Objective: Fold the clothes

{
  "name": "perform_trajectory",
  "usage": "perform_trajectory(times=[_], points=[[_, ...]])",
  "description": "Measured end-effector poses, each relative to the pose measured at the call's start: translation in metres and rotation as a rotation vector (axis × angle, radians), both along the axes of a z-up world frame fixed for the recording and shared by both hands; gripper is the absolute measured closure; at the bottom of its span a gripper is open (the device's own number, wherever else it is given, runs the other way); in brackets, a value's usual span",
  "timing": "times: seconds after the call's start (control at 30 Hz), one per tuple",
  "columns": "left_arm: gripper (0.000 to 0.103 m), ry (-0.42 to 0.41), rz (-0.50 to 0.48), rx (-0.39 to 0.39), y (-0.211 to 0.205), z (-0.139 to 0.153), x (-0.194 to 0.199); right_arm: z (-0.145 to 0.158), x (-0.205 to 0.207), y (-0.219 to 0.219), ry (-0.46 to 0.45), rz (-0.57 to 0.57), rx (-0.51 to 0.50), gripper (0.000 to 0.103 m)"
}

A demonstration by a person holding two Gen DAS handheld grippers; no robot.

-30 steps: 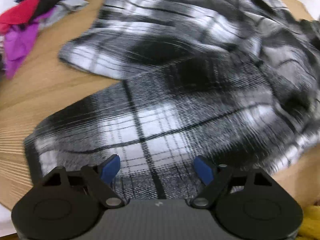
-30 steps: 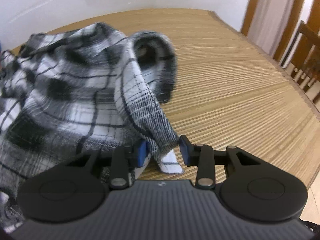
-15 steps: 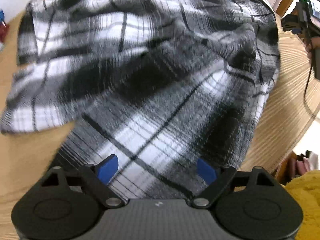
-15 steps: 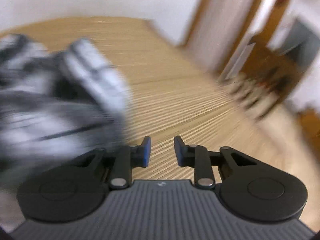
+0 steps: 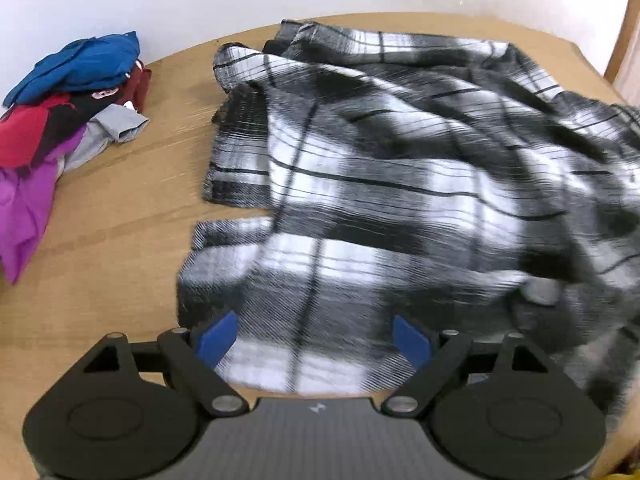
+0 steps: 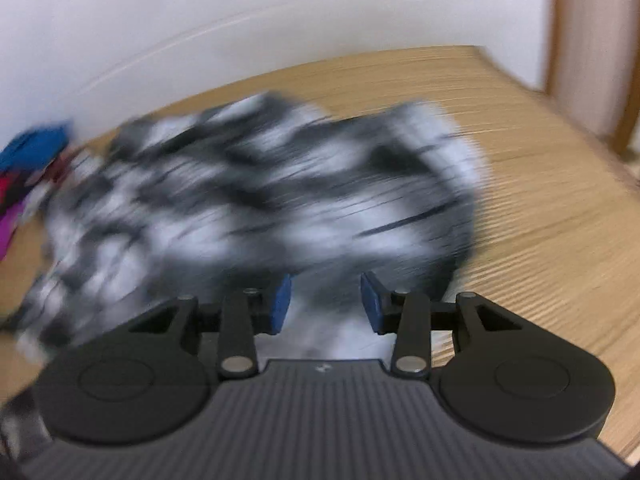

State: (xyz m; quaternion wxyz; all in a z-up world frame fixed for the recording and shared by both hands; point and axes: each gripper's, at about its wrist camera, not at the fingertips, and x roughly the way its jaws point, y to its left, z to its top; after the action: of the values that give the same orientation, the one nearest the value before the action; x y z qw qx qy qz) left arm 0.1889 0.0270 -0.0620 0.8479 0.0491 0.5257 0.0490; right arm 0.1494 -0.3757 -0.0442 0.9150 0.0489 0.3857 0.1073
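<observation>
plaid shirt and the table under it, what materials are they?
Plaid shirt: soft woven cloth, probably brushed flannel; diagonal weave lines and a fuzzy matte surface show. Table: light wood or wood-look laminate with fine parallel grain and a low sheen; which one, I can't tell.

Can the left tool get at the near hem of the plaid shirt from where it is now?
Probably yes. The left tool stands open over the plaid shirt, its near hem lies between the fingers, and nothing covers it. The pile of clothes sits well aside.

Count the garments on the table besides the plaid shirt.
5 visible, heaped at the table's far left: blue, maroon, red, grey, purple. More may be buried.
</observation>
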Motion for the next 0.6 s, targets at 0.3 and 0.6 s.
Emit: perform_trajectory(times=[0.3,0.6], points=[[0.019,0.063,-0.124,-0.125,0.065,-0.057,0.000,-0.004,-0.025,0.173,-0.049,0.388,-0.098,0.036],[0.018,0.029,-0.093,-0.162,0.104,-0.052,-0.048,-0.029,0.035,0.297,-0.029,0.565,-0.176,0.036]])
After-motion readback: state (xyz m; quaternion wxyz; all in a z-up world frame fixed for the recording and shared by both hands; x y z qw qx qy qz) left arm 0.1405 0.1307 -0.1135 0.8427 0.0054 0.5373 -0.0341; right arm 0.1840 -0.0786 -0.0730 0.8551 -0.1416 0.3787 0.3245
